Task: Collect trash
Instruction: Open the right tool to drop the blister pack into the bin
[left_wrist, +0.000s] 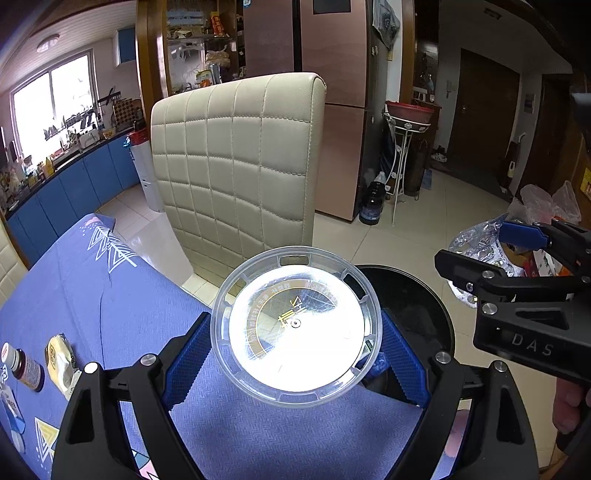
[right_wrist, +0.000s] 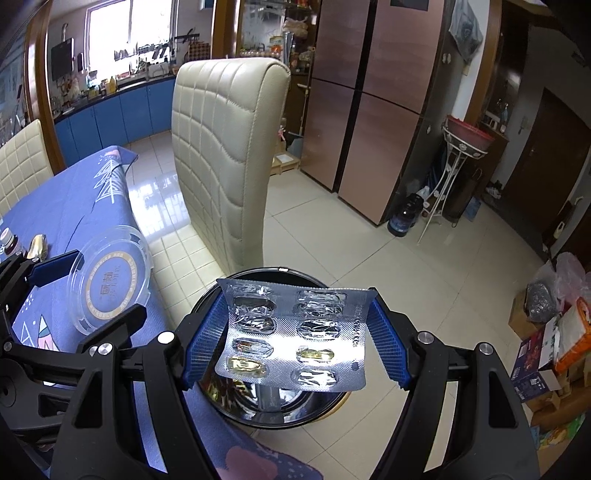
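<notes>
Left wrist: my left gripper (left_wrist: 295, 354) is clamped across a round, clear plastic lid (left_wrist: 295, 321), its ribbed blue pads (left_wrist: 186, 363) pressing on opposite rims. The lid sits above the edge of the blue patterned tablecloth (left_wrist: 110, 295), partly over a black round bin (left_wrist: 410, 306). A quilted cream chair back (left_wrist: 240, 166) stands behind.

Right wrist: my right gripper (right_wrist: 295, 339) pinches a crinkled foil blister pack (right_wrist: 291, 336) by its two side edges, directly over the glossy black bin (right_wrist: 273, 406). Two amber capsules are left; the other pockets look crushed.
</notes>
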